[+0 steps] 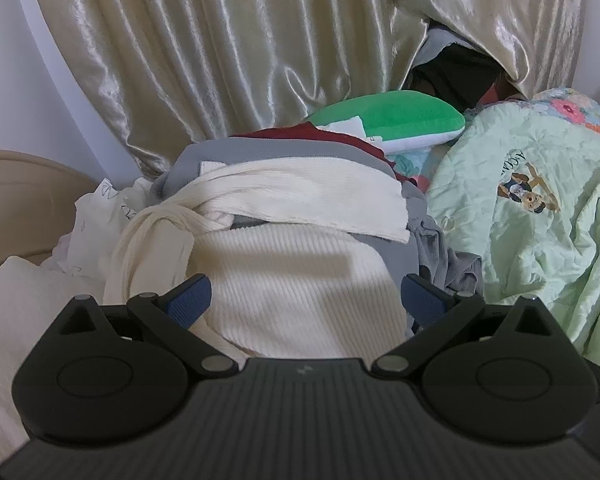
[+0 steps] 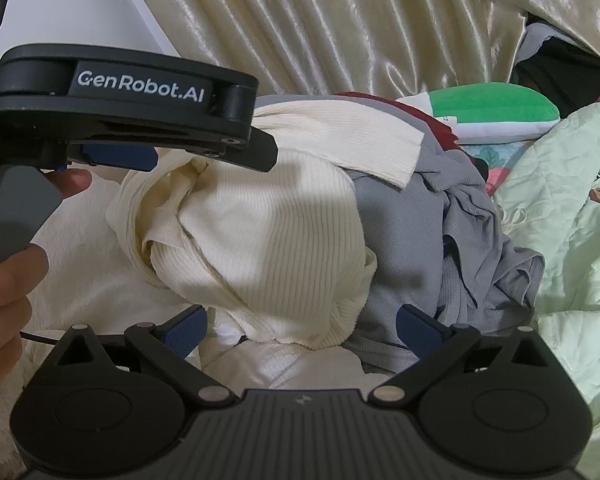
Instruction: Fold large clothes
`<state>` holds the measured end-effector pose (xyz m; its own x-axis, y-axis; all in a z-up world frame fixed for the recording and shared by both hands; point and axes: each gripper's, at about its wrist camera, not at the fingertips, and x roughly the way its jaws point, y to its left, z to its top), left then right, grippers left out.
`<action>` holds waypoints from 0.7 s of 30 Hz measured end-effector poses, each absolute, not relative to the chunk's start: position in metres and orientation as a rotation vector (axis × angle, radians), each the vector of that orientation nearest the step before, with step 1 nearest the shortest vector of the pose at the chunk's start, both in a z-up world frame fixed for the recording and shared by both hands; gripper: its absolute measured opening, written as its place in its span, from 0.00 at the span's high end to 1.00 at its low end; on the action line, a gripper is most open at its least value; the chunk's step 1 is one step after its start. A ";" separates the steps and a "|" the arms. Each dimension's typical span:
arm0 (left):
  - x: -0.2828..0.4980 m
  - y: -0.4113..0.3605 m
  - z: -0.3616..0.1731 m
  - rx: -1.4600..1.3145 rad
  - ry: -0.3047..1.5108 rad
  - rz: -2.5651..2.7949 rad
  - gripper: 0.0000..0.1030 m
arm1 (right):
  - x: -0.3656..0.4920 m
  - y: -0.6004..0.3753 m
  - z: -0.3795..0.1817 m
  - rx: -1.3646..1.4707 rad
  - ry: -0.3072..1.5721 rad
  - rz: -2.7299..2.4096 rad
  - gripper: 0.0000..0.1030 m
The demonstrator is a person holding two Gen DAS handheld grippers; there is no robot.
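Observation:
A cream ribbed sweater (image 1: 284,280) lies bunched on top of a clothes pile, with one flat cream sleeve (image 1: 308,196) draped across its far side. My left gripper (image 1: 306,300) hovers just over it, open, with the knit showing between the blue pads. In the right wrist view the same sweater (image 2: 268,232) fills the middle. My right gripper (image 2: 300,332) is open at the sweater's near lower edge, holding nothing. The left gripper (image 2: 260,152) shows side-on at upper left, above the sweater's twisted part, held by a hand (image 2: 4,292).
A grey garment (image 2: 420,248) lies under and right of the sweater, over a dark red one (image 1: 300,136). A green and white pillow (image 1: 396,124) sits behind. A mint quilt (image 1: 540,216) fills the right. Cream curtains (image 1: 240,48) hang behind; white fabric (image 1: 16,320) lies left.

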<state>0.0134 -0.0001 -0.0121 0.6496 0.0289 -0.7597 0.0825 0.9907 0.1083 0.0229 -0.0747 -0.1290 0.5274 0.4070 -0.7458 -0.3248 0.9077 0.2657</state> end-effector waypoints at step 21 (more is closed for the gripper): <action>0.026 0.030 0.000 0.147 0.769 0.131 0.00 | 0.036 -0.059 -0.149 0.133 0.901 0.461 0.01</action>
